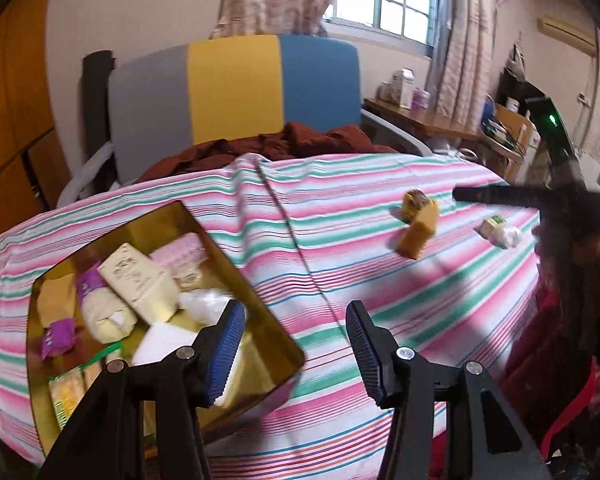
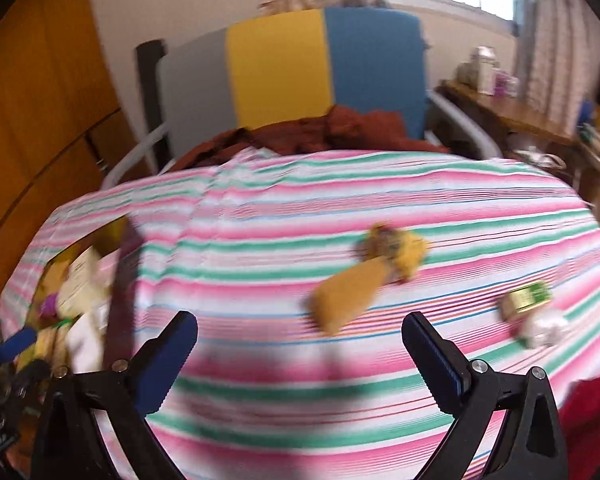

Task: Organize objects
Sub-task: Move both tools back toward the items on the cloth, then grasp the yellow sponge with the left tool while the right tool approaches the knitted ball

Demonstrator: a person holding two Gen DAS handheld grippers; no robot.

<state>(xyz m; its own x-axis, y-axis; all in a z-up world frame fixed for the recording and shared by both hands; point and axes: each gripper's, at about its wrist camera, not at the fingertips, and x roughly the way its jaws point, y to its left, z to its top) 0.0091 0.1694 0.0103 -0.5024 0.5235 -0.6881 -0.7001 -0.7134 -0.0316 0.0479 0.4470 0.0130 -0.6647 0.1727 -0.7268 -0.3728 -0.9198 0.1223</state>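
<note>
An open gold tin [image 1: 268,320] lies on the striped bed sheet at the left and holds several packets and small boxes. My left gripper [image 1: 294,316] hovers over the tin's right rim, open, with nothing between its pads. Farther right on the sheet lie an orange-brown packet [image 1: 418,236], a yellow snack packet [image 1: 418,200], a small green-gold box [image 1: 494,224] and a white crumpled wrapper [image 1: 510,236]. My right gripper [image 2: 300,322] is open wide and empty, just short of the orange-brown packet [image 2: 348,300]. The tin [image 2: 80,272] shows blurred at the left.
The striped sheet [image 1: 340,208] covers a bed with a grey, yellow and blue headboard [image 1: 236,88] and a brown blanket [image 1: 300,144] at its far end. A wooden desk [image 1: 428,120] with clutter stands at the right, a wooden wardrobe [image 1: 12,100] at the left. Red cloth [image 1: 548,340] lies near right.
</note>
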